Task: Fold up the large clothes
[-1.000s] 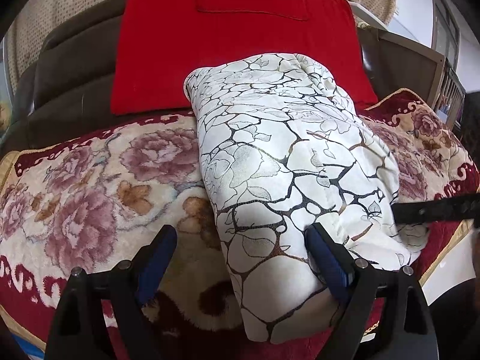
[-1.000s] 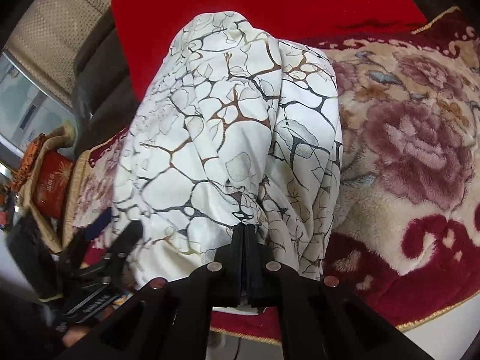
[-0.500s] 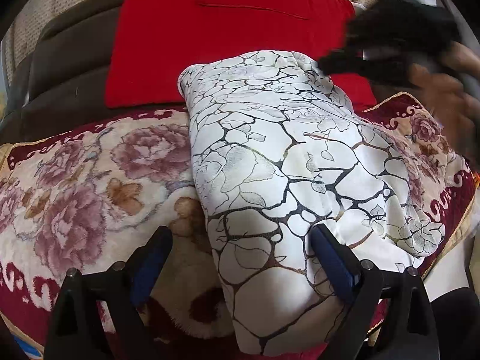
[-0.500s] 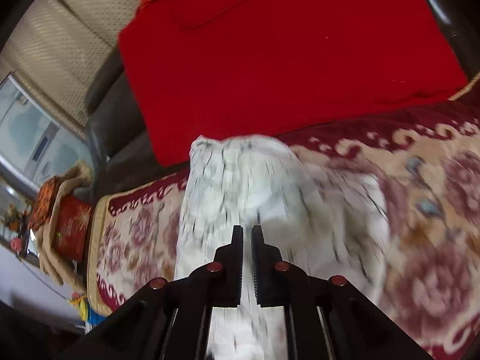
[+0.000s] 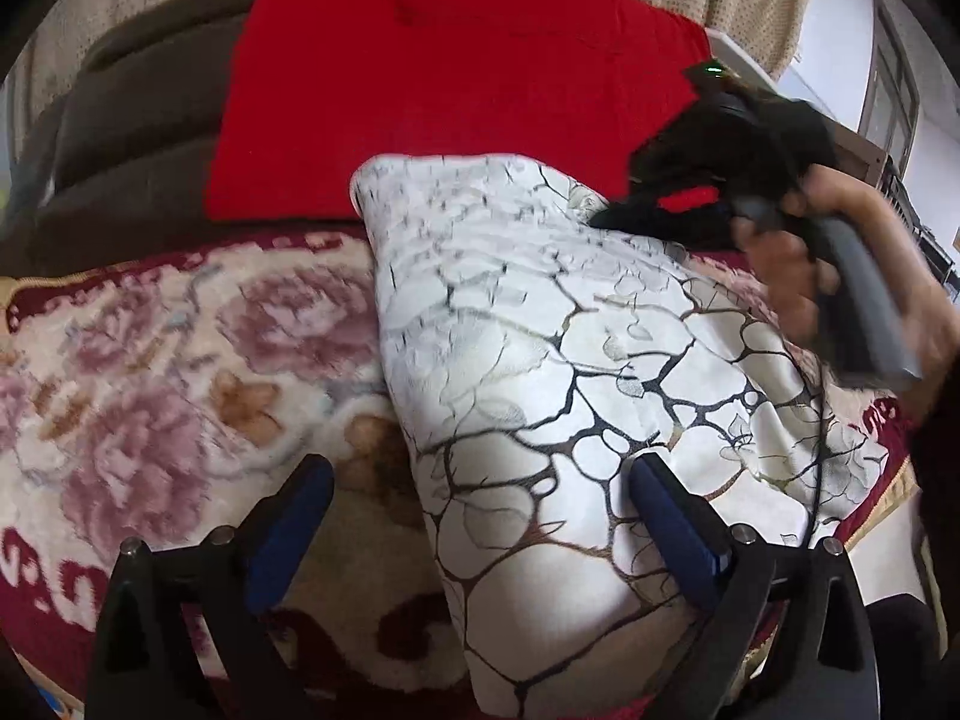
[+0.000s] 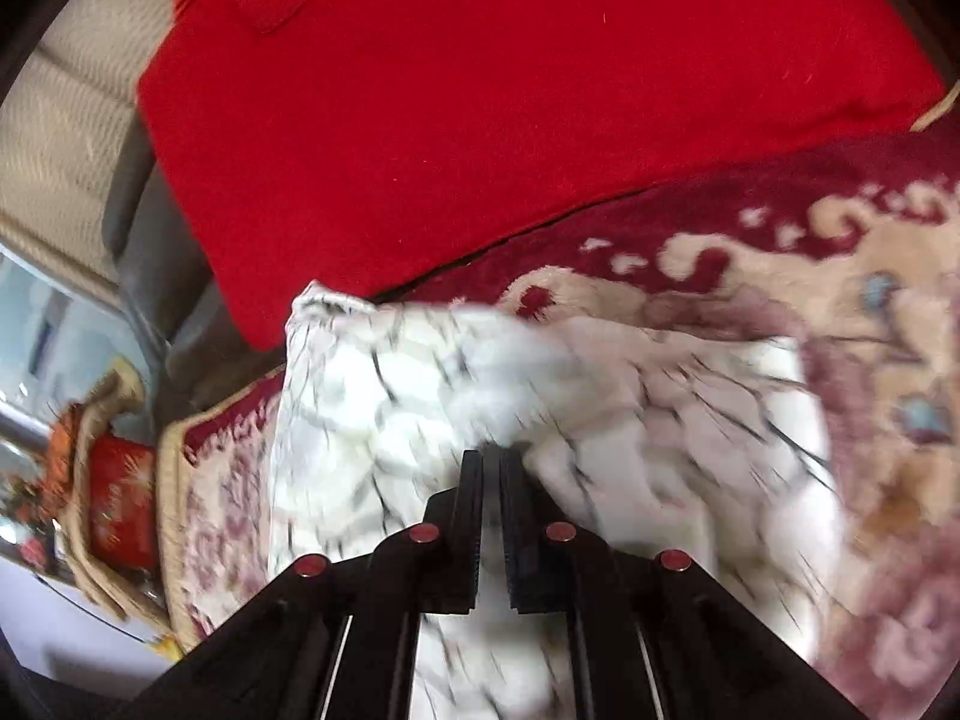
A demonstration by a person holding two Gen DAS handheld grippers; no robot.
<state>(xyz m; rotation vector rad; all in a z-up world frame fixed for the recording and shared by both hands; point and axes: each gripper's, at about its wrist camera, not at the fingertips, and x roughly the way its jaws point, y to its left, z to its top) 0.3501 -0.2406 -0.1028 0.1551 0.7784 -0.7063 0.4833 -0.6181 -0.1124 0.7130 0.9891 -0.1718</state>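
Left claw (image 5: pixel 480 510): one; two blue-padded fingers (image 5: pixel 288 534) spread wide and opening further, pinching nothing.
Between its fingers: near left edge of the folded garment and a patch of blanket; right pad lying against the cloth, left pad apart over the blanket.
Folded garment (image 5: pixel 558 372): one; white cloth veined with dark crackle lines and pale leaf shapes, folded to a thick long bundle, lying on the floral blanket, running from the near edge back to the red cover.
Floral blanket (image 5: pixel 156 360): one; cream plush with mauve roses and a dark red scrolled border, spread under the garment.
Right claw (image 6: pixel 492 468): one; two black fingers pressed nearly together, only a thin slit between them; tips low over the far part of the garment, blurred, so pinching of cloth cannot be told.
Right hand (image 5: pixel 798 264): one; wrapped round the grey handle at the garment's far right side.
Red cover (image 5: pixel 444 78): one; plain, draped over the dark sofa back (image 5: pixel 132 120) behind the garment.
Red tin (image 6: pixel 120 498): one; far left in the right wrist view, gold marks on it, unreadable.
Writing: none readable anywhere.
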